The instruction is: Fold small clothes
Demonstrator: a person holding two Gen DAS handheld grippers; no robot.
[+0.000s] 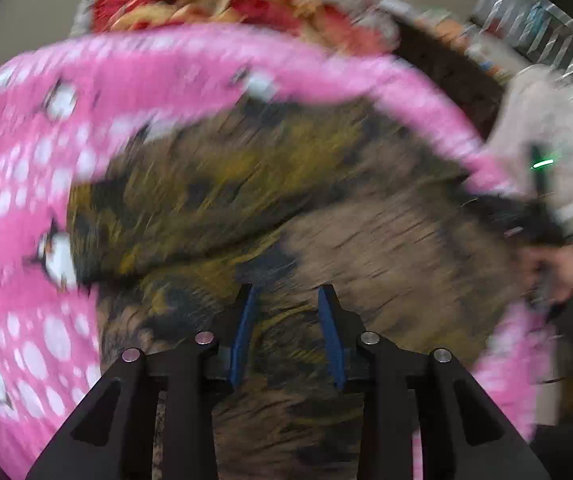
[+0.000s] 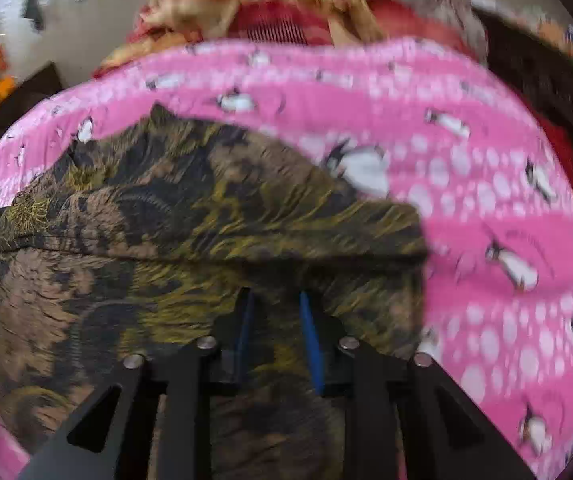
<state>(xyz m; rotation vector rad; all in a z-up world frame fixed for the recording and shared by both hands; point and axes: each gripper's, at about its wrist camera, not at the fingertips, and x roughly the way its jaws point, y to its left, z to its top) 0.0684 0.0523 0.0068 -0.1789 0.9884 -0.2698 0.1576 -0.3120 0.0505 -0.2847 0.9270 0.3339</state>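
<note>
Over the pink penguin blanket (image 2: 486, 216), you are hovering both the left gripper (image 1: 288, 300) and right gripper (image 2: 276, 304), jaws narrowly parted and empty, above the brown patterned garment (image 2: 190, 208), folded once, further folds remaining.

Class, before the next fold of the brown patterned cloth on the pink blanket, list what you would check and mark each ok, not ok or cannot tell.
1. Brown cloth lies on the pink blanket: ok.
2. One fold already made, with its edge across the cloth: ok.
3. Left claw free of cloth, fingers apart, nothing pinched: ok.
4. Right claw free of cloth, fingers apart: ok.
5. Picture sharp enough to pick a corner: not ok, left view is blurred.
6. Cloth lies flat without wrinkles: cannot tell.
</note>
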